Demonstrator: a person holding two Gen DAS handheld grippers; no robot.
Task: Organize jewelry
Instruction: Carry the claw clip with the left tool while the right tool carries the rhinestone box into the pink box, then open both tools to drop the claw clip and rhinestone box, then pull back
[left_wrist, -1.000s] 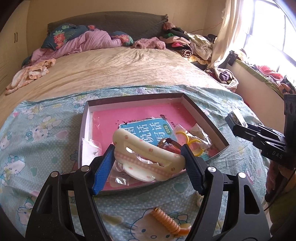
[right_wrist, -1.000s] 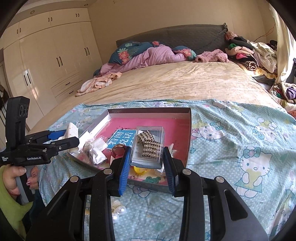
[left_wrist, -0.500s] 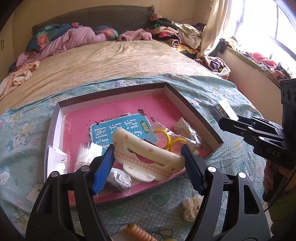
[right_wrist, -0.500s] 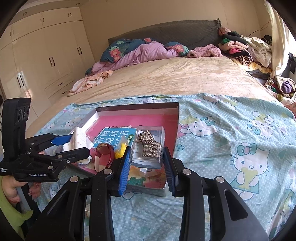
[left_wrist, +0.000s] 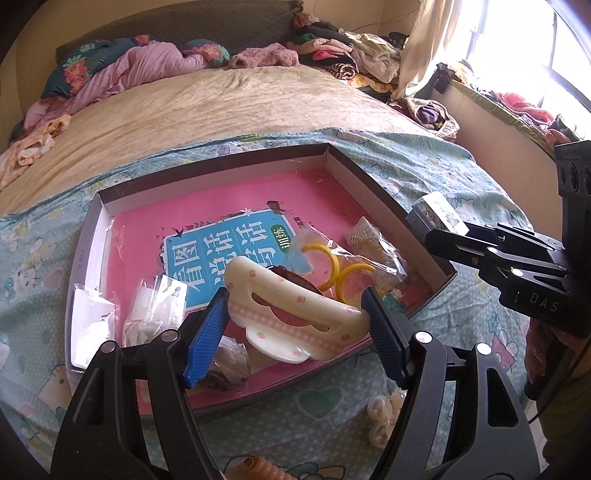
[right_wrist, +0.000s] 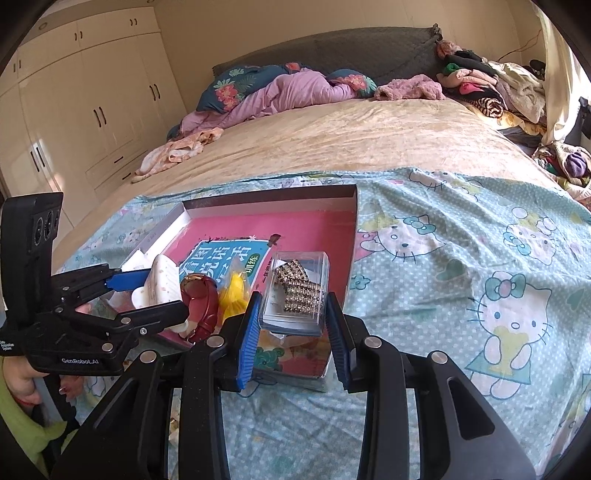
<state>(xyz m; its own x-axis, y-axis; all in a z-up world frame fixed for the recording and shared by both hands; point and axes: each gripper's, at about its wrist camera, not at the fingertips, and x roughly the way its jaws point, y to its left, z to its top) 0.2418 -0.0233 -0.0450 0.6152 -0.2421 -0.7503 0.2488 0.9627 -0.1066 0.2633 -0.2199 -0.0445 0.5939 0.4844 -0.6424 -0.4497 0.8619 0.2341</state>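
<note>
Cream hair clip (left_wrist: 295, 314) clamped in left claw (left_wrist: 295, 321); clear plastic box (right_wrist: 295, 295) with rhinestone pieces gripped by right claw (right_wrist: 293, 325); both above shallow box (left_wrist: 369, 181).

The cream hair clip (left_wrist: 295, 314) looks like glossy smooth plastic, and the little clear box (right_wrist: 295, 291) is hard see-through plastic with sparkly rhinestone pieces inside. Tray (left_wrist: 369, 177) seems matt cardboard, pink book cover (left_wrist: 221, 229) shiny, Hello Kitty sheet (right_wrist: 461, 295) soft matt cloth.
</note>
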